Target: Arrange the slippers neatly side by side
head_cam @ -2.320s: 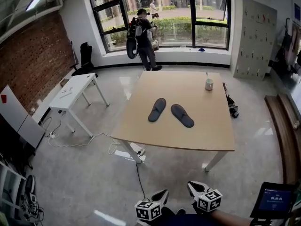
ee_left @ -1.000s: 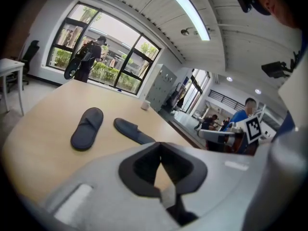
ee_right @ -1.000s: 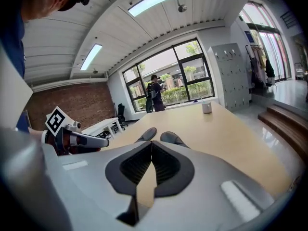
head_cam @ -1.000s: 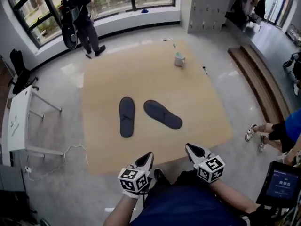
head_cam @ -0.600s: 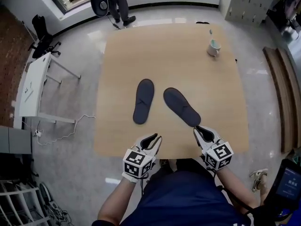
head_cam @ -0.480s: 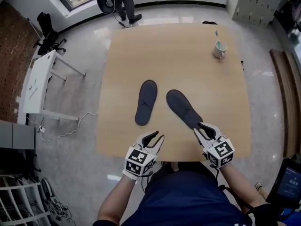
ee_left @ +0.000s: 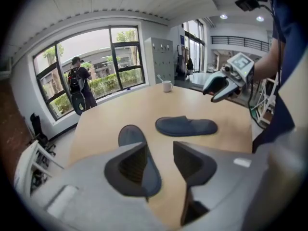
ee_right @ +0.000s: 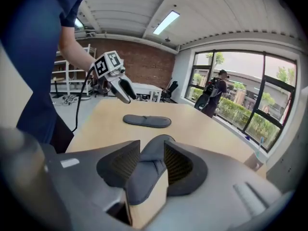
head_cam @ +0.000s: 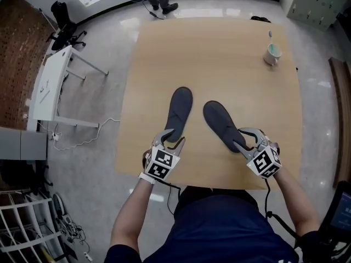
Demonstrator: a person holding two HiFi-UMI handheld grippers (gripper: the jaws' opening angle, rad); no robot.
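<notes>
1. Both grippers had come down from the near table edge to the slipper heels, and their jaws had just been opening.
2. The left gripper [head_cam: 171,138] stood half open and empty at the left slipper's [head_cam: 180,111] heel. The right gripper [head_cam: 248,138], equally parted, straddled the right slipper's [head_cam: 219,122] heel without clamping it.
3. Taking the heels probably suited swinging the slanted right slipper parallel to the other.
4. The table [head_cam: 219,53] lay bare around the slippers, with the mug [head_cam: 271,53] far off at upper right. Only the near edge ran close below the grippers.
</notes>
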